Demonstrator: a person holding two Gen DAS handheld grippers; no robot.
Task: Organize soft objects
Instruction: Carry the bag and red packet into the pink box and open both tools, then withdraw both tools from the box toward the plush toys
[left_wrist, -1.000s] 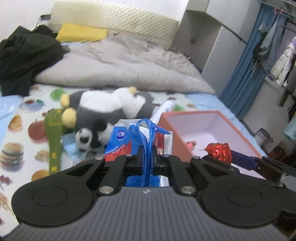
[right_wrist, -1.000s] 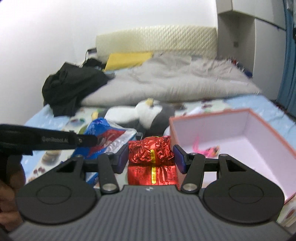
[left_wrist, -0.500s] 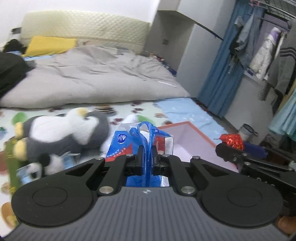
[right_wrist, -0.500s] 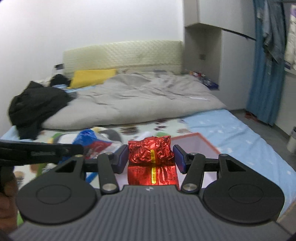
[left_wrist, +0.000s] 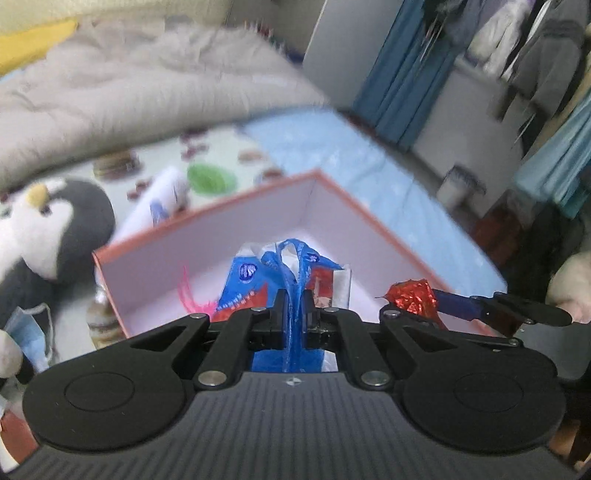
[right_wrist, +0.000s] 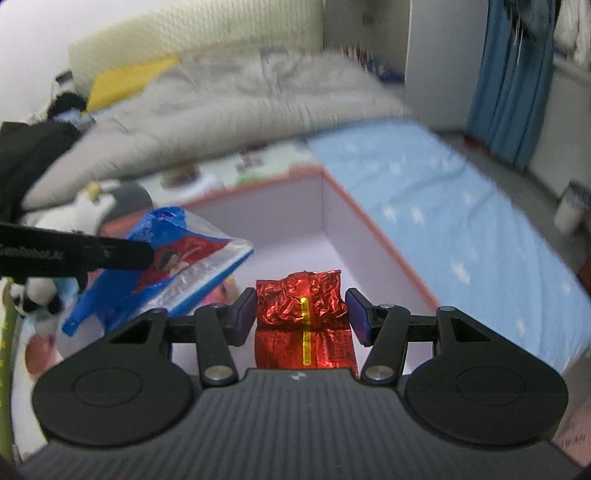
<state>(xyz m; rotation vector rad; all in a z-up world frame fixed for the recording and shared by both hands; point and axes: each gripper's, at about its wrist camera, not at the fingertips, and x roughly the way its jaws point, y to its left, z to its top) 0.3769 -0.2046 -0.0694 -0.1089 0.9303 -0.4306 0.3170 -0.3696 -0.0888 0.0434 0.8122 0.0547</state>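
My left gripper is shut on a blue, red and white plastic packet and holds it over the open pink box with an orange rim. The packet also shows in the right wrist view. My right gripper is shut on a crinkled red foil pouch with a yellow stripe, above the same box. The pouch shows at the right in the left wrist view. Something pink lies on the box floor.
A penguin plush lies left of the box on the printed sheet, with a blue face mask beside it. A grey duvet covers the far bed. Black clothes lie far left. Blue curtains and a small bin stand right.
Both grippers have moved forward and down, so that the packet and the pouch now hang over the inside of the box. Both views are blurred from motion.
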